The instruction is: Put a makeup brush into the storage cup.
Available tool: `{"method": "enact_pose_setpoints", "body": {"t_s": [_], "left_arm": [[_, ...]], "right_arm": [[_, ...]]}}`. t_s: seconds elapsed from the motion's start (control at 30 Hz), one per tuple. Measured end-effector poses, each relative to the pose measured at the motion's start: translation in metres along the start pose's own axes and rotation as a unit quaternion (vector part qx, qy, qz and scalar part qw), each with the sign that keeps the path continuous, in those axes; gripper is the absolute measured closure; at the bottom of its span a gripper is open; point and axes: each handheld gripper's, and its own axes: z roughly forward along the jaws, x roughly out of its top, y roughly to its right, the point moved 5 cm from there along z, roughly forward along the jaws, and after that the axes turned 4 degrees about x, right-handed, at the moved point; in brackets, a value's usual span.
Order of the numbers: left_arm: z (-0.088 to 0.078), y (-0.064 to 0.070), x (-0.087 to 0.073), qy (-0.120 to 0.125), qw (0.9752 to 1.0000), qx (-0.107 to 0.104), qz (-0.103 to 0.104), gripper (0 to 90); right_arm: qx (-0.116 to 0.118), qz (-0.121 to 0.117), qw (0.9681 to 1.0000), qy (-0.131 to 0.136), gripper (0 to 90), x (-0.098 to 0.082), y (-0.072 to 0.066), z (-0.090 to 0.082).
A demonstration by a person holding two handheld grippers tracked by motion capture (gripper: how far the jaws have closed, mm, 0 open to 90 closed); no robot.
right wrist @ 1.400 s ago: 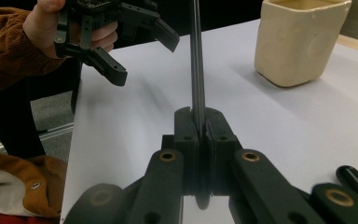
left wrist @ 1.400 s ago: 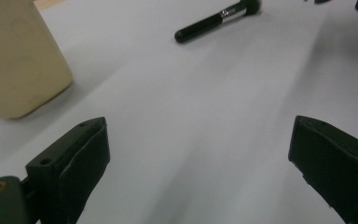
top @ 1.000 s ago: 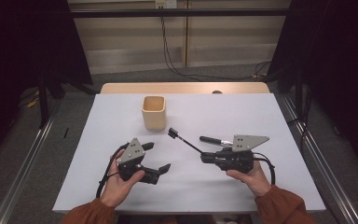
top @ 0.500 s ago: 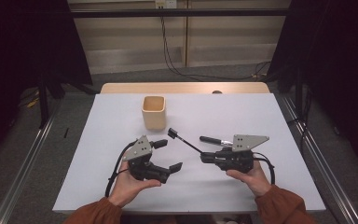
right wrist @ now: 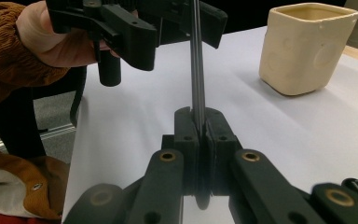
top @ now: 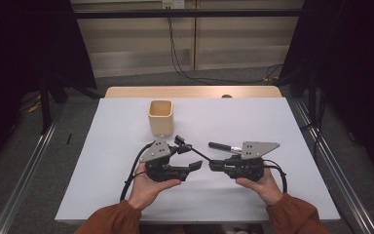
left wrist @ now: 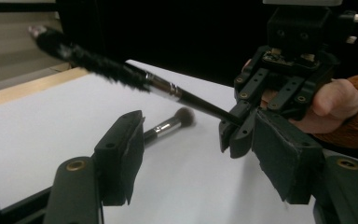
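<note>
Clamped hard together, the right gripper (top: 213, 166) pinches the thin black handle of a makeup brush (top: 191, 148) — in the right gripper view the handle (right wrist: 196, 70) rises straight out from between its pressed pads. This brush is slim and long: a glossy black stick, then a short silver ferrule, then a dark, bushy head that looks soft and slightly ragged in the left gripper view (left wrist: 88, 58). It is held off the table, its long axis running from the right gripper's tips up and away toward the person's left, head end farthest from the grip and just short of the cup. The left gripper (top: 187, 155) has come to it: its jaws, which have just been closing, stand spread on either side of the brush's front part, with the brush between them and not yet pressed, as far as the high view shows.

A second brush (top: 226, 146) lies flat on the table beside the right gripper — black handle, silver ferrule, rounded brownish tuft (left wrist: 184, 115). Farther back stands a cream cup (top: 160, 117), squarish with rounded corners and shallow round dimples in its matte walls (right wrist: 307, 46). Everything sits on a smooth white table top (top: 282, 122) with a pale wooden edge at the far side. Rust-coloured corduroy sleeves (top: 292, 217) cover both forearms.
</note>
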Motion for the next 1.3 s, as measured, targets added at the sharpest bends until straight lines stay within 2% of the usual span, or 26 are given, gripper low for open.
{"method": "enact_pose_setpoints", "body": {"t_s": [0.23, 0.37, 0.47, 0.57, 0.67, 0.77, 1.27, 1.3], "left_arm": [[0.004, 0.0, 0.003, 0.007, 0.9999, -0.004, -0.012, 48.1], [0.004, -0.003, 0.005, 0.012, 0.9997, 0.001, -0.02, 49.3], [0.004, -0.004, 0.006, 0.019, 0.9993, -0.002, -0.031, 53.4], [0.003, -0.004, 0.008, 0.023, 0.9992, -0.003, -0.031, 56.7], [0.003, -0.005, 0.01, 0.032, 0.9987, -0.003, -0.04, 57.7], [0.005, -0.005, 0.011, 0.035, 0.9983, -0.005, -0.046, 62.9], [0.008, -0.001, 0.018, 0.043, 0.9974, -0.026, -0.051, 76.0], [0.008, 0.0, 0.019, 0.045, 0.9975, -0.022, -0.051, 76.6]], "right_arm": [[0.0, 0.004, 1.0, 0.002, 86.0, -0.001, 0.001, -0.001], [-0.001, 0.005, 1.0, 0.002, 86.0, -0.001, 0.001, -0.001], [0.0, 0.005, 1.0, 0.002, 86.0, -0.001, 0.001, 0.0], [0.001, 0.005, 1.0, 0.002, 86.0, -0.002, 0.001, 0.0], [0.0, 0.008, 1.0, 0.003, 86.0, -0.002, 0.001, 0.0], [-0.001, 0.008, 1.0, 0.003, 86.0, -0.002, 0.001, 0.0], [0.003, 0.007, 0.9999, -0.007, 85.9, -0.007, 0.0, 0.005], [0.002, 0.008, 0.9999, -0.009, 85.9, -0.007, 0.0, 0.005]]}}
